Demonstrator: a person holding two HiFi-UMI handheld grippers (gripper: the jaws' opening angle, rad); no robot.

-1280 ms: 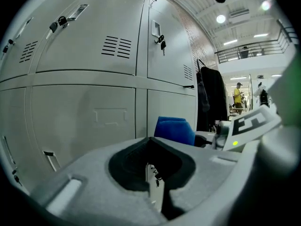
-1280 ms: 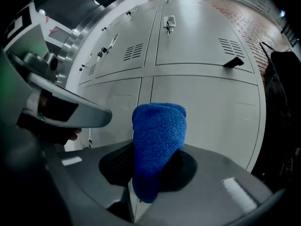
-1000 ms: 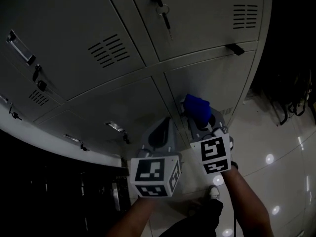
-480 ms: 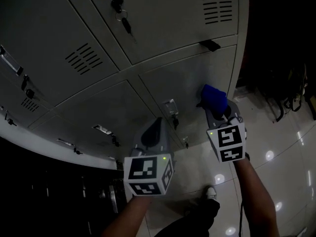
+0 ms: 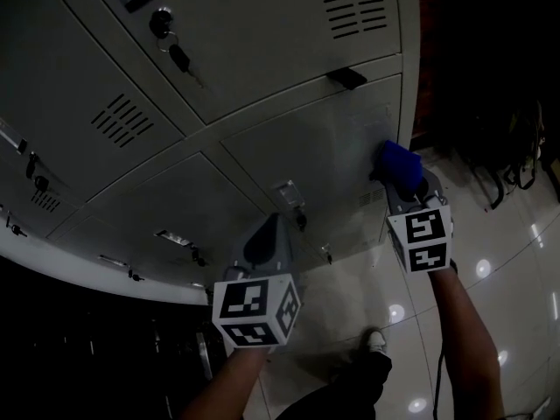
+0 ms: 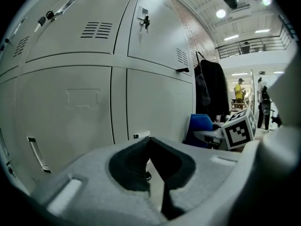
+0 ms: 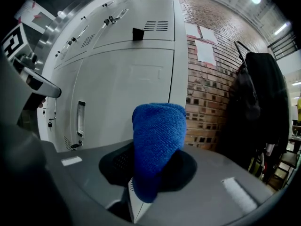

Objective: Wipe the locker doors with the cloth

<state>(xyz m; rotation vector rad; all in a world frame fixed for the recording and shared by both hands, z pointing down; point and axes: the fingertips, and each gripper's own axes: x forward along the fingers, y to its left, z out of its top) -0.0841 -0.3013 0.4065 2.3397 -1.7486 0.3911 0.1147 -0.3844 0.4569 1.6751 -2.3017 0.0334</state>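
Grey metal locker doors (image 5: 289,42) fill the head view. My right gripper (image 5: 401,178) is shut on a blue cloth (image 5: 398,164), which bulges out of its jaws. The cloth (image 7: 157,140) is held up at the right edge of the lower right locker door (image 5: 324,156); contact with the door cannot be told. My left gripper (image 5: 265,234) hangs lower and to the left, in front of the bottom lockers. Its jaws are shut with nothing between them. From the left gripper view the cloth (image 6: 200,125) and the right gripper's marker cube (image 6: 240,130) show at the right.
A key (image 5: 179,58) hangs in the upper locker's lock, and a black handle (image 5: 347,79) juts out above the cloth. A brick wall (image 7: 207,84) and a hanging black jacket (image 7: 256,93) stand right of the lockers. Glossy floor (image 5: 516,261) lies below.
My right gripper has carried the blue cloth rightward across the lower locker door to its right edge. The left gripper has drifted slightly left and down, still shut.
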